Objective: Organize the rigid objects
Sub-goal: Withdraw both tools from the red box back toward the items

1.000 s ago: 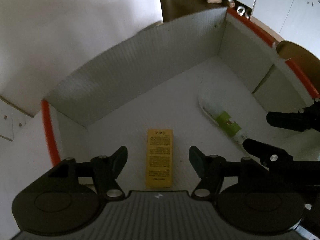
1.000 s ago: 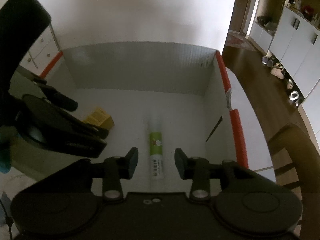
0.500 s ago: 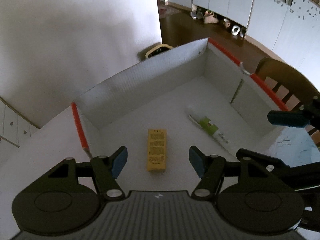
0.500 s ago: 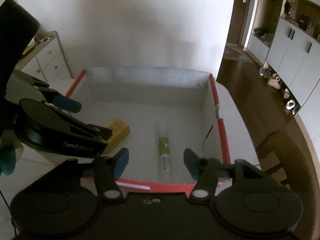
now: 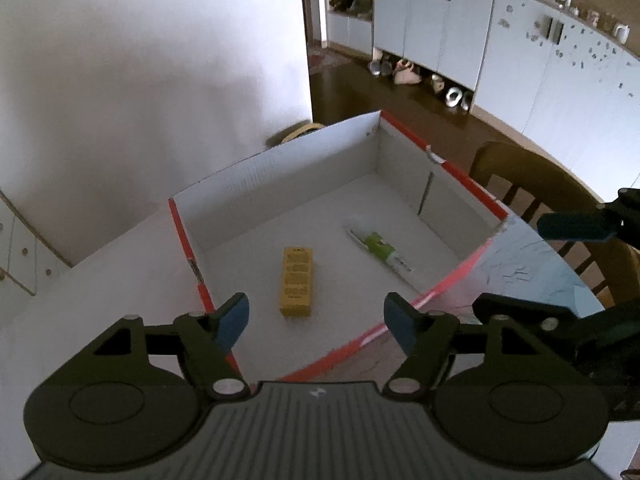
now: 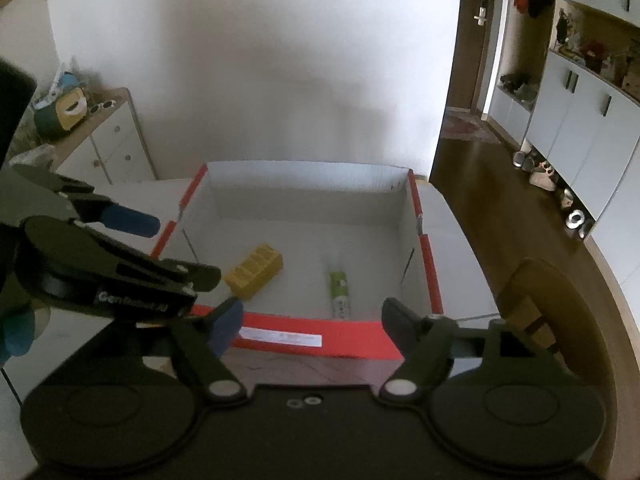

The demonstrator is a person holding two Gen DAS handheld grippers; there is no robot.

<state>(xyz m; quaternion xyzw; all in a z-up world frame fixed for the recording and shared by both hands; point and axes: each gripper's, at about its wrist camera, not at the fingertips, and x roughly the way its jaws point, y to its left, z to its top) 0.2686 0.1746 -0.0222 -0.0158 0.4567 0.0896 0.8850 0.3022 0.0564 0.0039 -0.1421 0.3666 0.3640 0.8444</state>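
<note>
A white box with red rims (image 5: 178,224) (image 6: 432,276) stands on the table. Inside it lie a yellow carton (image 5: 297,286) (image 6: 254,271) and a white tube with a green label (image 5: 380,249) (image 6: 338,288). My left gripper (image 5: 316,322) is open and empty, held above and just outside the box's near rim. My right gripper (image 6: 312,320) is open and empty, also above and outside the near rim. The left gripper also shows at the left of the right wrist view (image 6: 160,248); the right gripper also shows at the right edge of the left wrist view (image 5: 552,268).
A wooden chair (image 5: 532,184) (image 6: 540,304) stands right of the table. A white drawer unit (image 6: 108,144) with small items is at the back left. A white wall rises behind the box. White cabinets and shoes (image 5: 408,72) line the dark floor.
Both grippers have pulled up and back out of the box, staying open. The carton and the tube stay lying on the box floor.
</note>
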